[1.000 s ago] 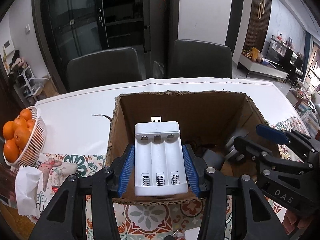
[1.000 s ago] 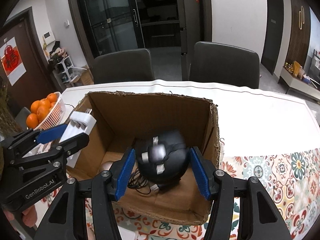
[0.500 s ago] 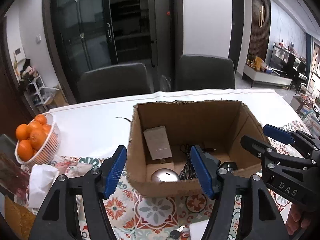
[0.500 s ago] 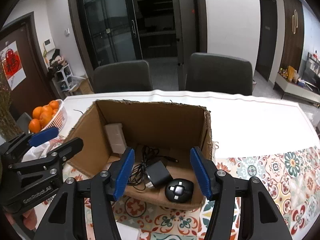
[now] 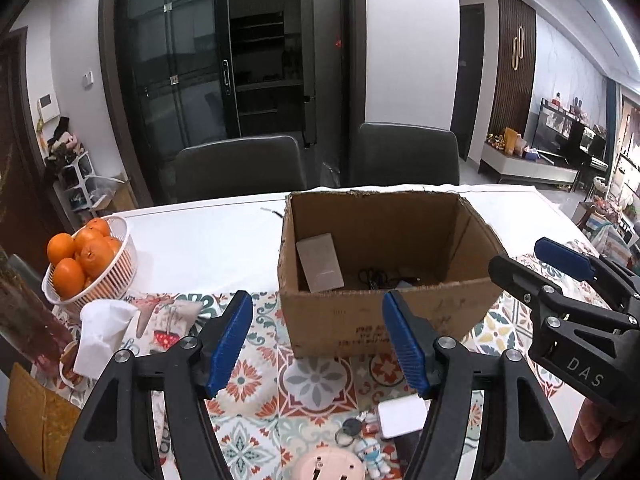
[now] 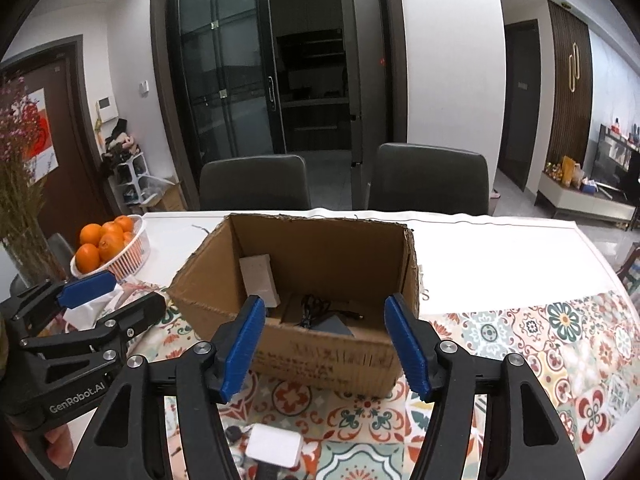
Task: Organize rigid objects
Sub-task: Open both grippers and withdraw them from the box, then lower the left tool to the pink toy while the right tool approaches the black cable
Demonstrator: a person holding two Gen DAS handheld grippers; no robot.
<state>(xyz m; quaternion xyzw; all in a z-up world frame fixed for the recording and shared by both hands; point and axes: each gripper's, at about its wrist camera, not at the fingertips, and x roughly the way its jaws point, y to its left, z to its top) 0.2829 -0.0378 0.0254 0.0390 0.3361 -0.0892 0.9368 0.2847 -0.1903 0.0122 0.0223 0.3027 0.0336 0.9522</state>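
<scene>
An open cardboard box [image 5: 384,320] [image 6: 320,356] stands on the patterned tablecloth. Inside, a white battery charger [image 5: 320,266] [image 6: 260,280] leans on the left wall, beside a black cable and adapter [image 6: 320,318]. My left gripper [image 5: 318,344] is open and empty, held back from the box's near side. My right gripper [image 6: 324,346] is open and empty, also in front of the box. Close to me on the cloth lie a white square adapter [image 5: 402,418] [image 6: 274,446], a key ring with a small figure [image 5: 360,440] and a pink round object [image 5: 328,466].
A white basket of oranges [image 5: 90,264] [image 6: 110,250] stands at the left, with white tissue [image 5: 102,332] in front of it. Dried flowers in a vase [image 6: 20,216] are at the far left. Two dark chairs [image 5: 240,168] stand behind the table.
My left gripper let go of the white charger and my right let go of the round black object; both lie in the box. Both grippers opened and drew back and up.
</scene>
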